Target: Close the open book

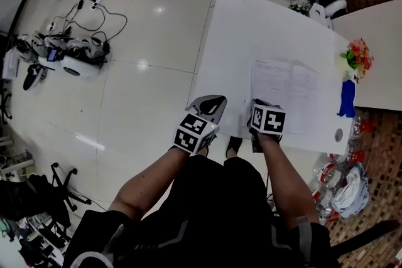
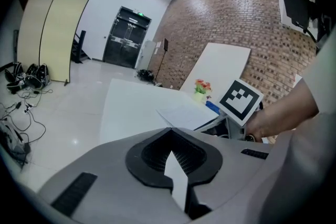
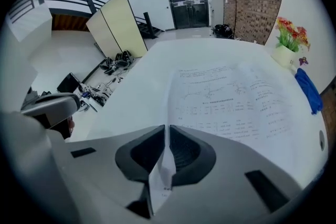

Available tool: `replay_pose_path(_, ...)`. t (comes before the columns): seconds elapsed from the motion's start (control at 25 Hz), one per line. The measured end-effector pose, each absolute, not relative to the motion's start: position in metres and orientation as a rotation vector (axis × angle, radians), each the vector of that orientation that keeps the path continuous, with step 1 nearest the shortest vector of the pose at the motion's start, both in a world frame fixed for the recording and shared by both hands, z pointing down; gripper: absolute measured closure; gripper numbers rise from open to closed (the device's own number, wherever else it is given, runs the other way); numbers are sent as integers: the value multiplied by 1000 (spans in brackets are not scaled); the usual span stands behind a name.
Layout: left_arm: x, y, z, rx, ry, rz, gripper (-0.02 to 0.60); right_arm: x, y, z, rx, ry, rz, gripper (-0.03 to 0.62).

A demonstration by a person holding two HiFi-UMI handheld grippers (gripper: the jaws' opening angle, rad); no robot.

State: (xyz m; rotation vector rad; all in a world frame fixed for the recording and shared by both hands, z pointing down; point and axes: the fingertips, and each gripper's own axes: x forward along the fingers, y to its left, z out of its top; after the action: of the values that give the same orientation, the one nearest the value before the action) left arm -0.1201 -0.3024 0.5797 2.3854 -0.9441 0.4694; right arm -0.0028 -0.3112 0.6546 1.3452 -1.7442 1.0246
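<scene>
The right tongs (image 3: 167,131) are pressed together on a thin white printed sheet that stands up between the pads. It looks like the near edge of a page (image 3: 161,176), or a few pages, of the open book (image 3: 231,97). The book lies flat on the white worktop (image 1: 251,28), close to its near edge, with the spine running away from the person. In the head view these tongs sit over the left half of the book.

The left tongs (image 2: 170,139) are also pressed together. Only a pale sliver shows at their seam, and I cannot tell what it is. They hang beside the worktop's near left edge, apart from the book.

The step in hand is probably to turn the left half over onto the right. To do it well:
- Lift the pinched edge first, so the sheet peels up without creasing.
- Carry it in an arc about the spine, rolling the wrist as it goes.
- Pull towards the spine, never along it, since a thin page may tear or slip out.
- If only loose pages come up and the cover stays down, take a new grip lower, on the cover.

The left tongs could press on the right-hand leaf to stop the book sliding. The flower pot (image 3: 287,42) and blue cloth (image 3: 307,92) lie beyond the book's right side, seemingly clear of the swing.
</scene>
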Motion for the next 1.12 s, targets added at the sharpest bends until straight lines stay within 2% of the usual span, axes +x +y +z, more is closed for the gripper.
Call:
replay_pose_path(0.52,-82,-315,540,2448,-897,434,583,36,-302,552,1541,-1980,1125,563)
replay_pose_path(0.8,-26,-318,515,2526,-816,424,583,124,-297,505,1722,-2021,1196,563)
replay_pose_path(1.12,28,-307,501,2580,-758,464,583,221,-292,514,1787,-2038,1385,563)
